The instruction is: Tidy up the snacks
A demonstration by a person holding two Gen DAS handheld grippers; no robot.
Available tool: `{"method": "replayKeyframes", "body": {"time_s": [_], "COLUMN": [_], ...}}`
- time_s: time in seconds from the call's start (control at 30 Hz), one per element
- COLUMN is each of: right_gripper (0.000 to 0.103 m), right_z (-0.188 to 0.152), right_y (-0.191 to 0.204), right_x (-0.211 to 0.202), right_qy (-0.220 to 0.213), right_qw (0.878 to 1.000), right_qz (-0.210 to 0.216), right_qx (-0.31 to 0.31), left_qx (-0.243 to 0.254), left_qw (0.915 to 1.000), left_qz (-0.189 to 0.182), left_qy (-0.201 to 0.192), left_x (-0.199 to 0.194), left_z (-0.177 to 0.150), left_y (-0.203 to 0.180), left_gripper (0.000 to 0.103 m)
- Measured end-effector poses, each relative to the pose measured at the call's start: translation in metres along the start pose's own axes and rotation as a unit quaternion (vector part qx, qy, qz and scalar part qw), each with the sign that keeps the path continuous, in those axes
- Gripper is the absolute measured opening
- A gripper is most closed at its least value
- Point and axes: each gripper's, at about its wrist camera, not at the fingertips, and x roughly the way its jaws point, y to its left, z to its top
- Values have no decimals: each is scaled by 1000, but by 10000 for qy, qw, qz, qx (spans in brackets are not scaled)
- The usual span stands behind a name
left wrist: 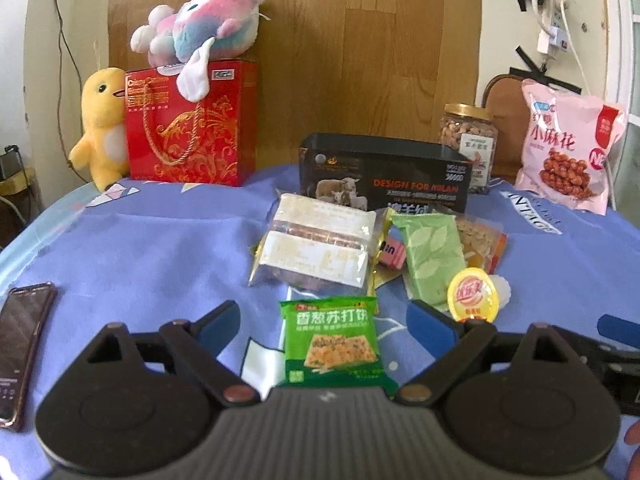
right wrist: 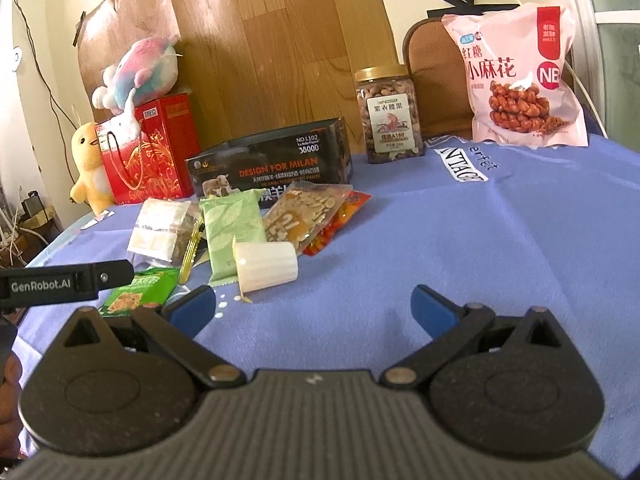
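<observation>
While most of the scene is plain to read, the blue-clothed tabletop (right wrist: 460,240) runs out of frame on every side and its near edge is hidden behind both gripper bodies. Far ahead of the left hand-held gripper (left wrist: 326,326), the black open box (left wrist: 384,172) has its lower front covered by the snack pile, and the nut jar (left wrist: 470,140) is partly cut off by the box's right end. Beyond and to the right, the pink bag (left wrist: 568,148) stands upright against a chair back. Well ahead and to the left, a red gift box (left wrist: 192,128) carries a pastel plush toy (left wrist: 200,24), which hides part of the box top. A clear packet (left wrist: 320,248) lies just ahead of the left gripper's tips; its contents are hard to make out through the glare. A pale green packet (left wrist: 430,256) overlaps a nut packet (left wrist: 480,240), most of which is hidden. The green cracker packet (left wrist: 334,340) lies flat on the cloth between the left gripper's blue fingers (left wrist: 218,326), which stand wide and do not touch it; its bottom edge disappears behind the gripper body. A jelly cup (left wrist: 474,300) lies on its side just off the right fingertip. A phone (left wrist: 20,348) lies far left, cut off by the frame.

The right hand-held gripper (right wrist: 314,308) points slightly downward over bare cloth, jaws spread wide with nothing between them.
</observation>
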Motion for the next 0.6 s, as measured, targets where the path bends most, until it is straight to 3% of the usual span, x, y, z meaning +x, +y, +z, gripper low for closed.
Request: {"method": "replayKeyframes", "body": {"time_s": [0.1, 0.6], "right_gripper": [103, 103], "right_z": [-1, -1], "right_y": [-1, -3], "right_x": [1, 4], "right_qy": [15, 68], "right_qw": [10000, 9999], "right_qz": [5, 64], "right_qx": [27, 60], "left_qx": [-51, 184], "left_qw": [9999, 9995], "left_qz": [-163, -253], "left_qy": [-21, 57], "left_x": [1, 4], "left_z": [-1, -3], "left_y": [1, -7], "left_gripper": [95, 97]}}
